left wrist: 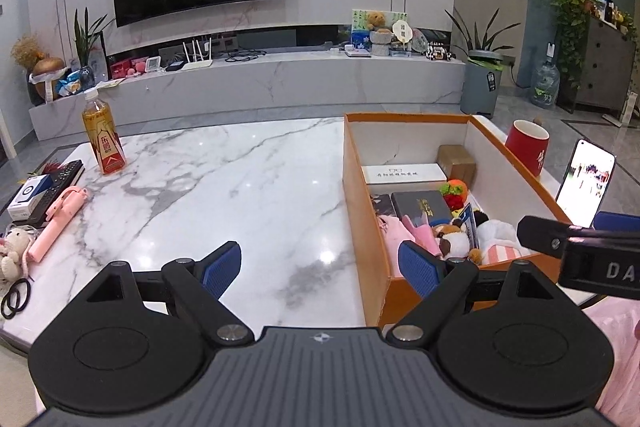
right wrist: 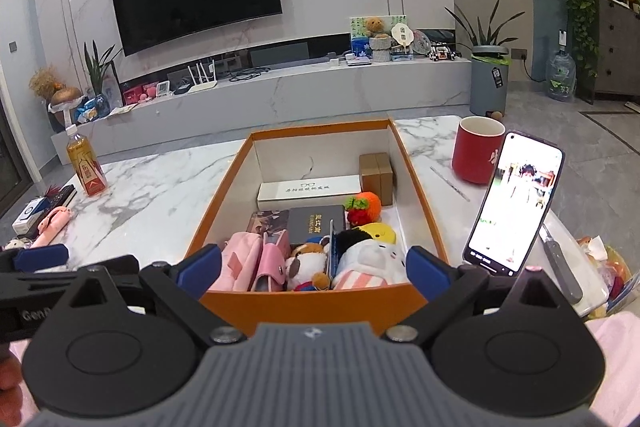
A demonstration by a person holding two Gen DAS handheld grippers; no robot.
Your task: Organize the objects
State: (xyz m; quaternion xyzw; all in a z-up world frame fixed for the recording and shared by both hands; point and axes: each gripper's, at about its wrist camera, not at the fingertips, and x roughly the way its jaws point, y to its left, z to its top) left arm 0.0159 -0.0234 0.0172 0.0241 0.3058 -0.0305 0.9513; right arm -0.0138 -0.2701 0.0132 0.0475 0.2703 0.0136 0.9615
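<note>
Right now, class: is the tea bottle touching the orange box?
Apart. The left wrist view shows the tea bottle standing on bare marble table, well left of the orange box.

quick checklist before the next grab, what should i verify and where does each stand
1. Left gripper open and empty: ok.
2. Right gripper open and empty: ok.
3. Orange cardboard box has free floor at its far end: ok.
4. Pink selfie stick on the white marble table lies unobstructed: ok.
5. Amber tea bottle upright and capped: ok.
6. Lit phone propped by the box, stable if bumped: cannot tell.
</note>
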